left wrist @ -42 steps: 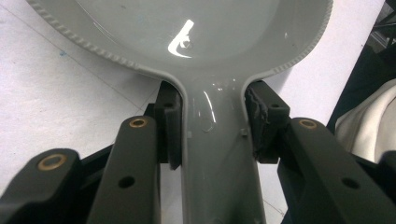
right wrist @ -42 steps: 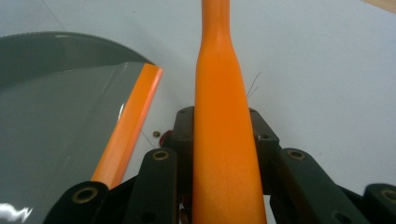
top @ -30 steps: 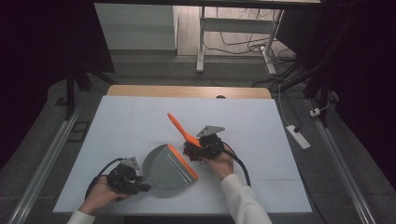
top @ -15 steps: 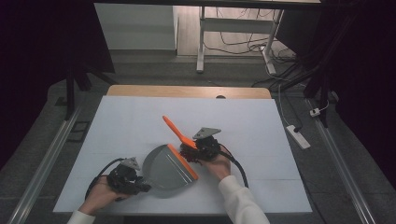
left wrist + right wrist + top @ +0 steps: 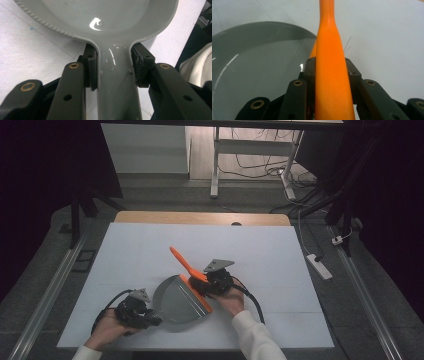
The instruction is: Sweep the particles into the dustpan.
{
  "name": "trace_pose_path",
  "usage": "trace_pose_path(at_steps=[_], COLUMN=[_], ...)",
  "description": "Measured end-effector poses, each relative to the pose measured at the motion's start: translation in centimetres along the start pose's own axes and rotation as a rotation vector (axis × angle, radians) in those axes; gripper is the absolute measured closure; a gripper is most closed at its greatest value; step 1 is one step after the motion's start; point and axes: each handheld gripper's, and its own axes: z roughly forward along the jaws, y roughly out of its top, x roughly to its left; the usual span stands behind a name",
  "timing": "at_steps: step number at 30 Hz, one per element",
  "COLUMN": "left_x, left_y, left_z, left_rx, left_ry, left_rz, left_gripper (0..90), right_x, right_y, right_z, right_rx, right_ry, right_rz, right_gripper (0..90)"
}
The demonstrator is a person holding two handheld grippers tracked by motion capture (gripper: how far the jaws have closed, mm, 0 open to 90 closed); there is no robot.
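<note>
One grey dustpan (image 5: 177, 300) lies flat on the white table (image 5: 280, 255), near its front edge, between the person's two hands. One orange brush (image 5: 192, 277) rests along the pan's straight lip, its handle slanting up and away toward the table's middle.

The left gripper (image 5: 150, 320) pinches the dustpan's handle: in the left gripper view the two black pads (image 5: 91, 67) press against either side of the grey stem (image 5: 115, 82), with the ribbed rim of the pan fanning out above (a bright glint sits on the pan's floor).

The right gripper (image 5: 212, 282) clamps the brush handle; the right gripper view shows the orange shaft (image 5: 330, 75) squeezed between its jaws, the pan's curved bowl (image 5: 259, 67) to the left, and a couple of thin stray bristles beside the handle, too fine to make out from the high view.

Two hands, two grippers, one pan, one brush.
</note>
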Motion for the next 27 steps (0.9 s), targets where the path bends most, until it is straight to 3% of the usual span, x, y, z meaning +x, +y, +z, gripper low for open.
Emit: trace_pose_path(at_steps=[8, 12, 20, 27], left_x=[0.0, 0.0, 0.0, 0.0], left_y=[0.0, 0.0, 0.0, -0.1], left_z=[0.0, 0.0, 0.0, 0.0], left_rx=[0.001, 0.001, 0.0, -0.001], left_ry=[-0.001, 0.0, 0.0, -0.001], left_rz=[0.0, 0.0, 0.0, -0.001], left_gripper=[61.6, 61.7, 61.6, 61.7], right_x=[1.4, 1.9, 4.0, 3.8], right_y=[0.3, 0.5, 0.9, 1.0], right_z=[0.2, 0.0, 0.2, -0.4], right_rx=[-0.008, -0.027, -0.017, -0.034], right_ry=[0.001, 0.048, 0.082, 0.069], right_rz=[-0.035, -0.027, -0.105, -0.098], right_gripper=[69.4, 69.5, 69.5, 69.5])
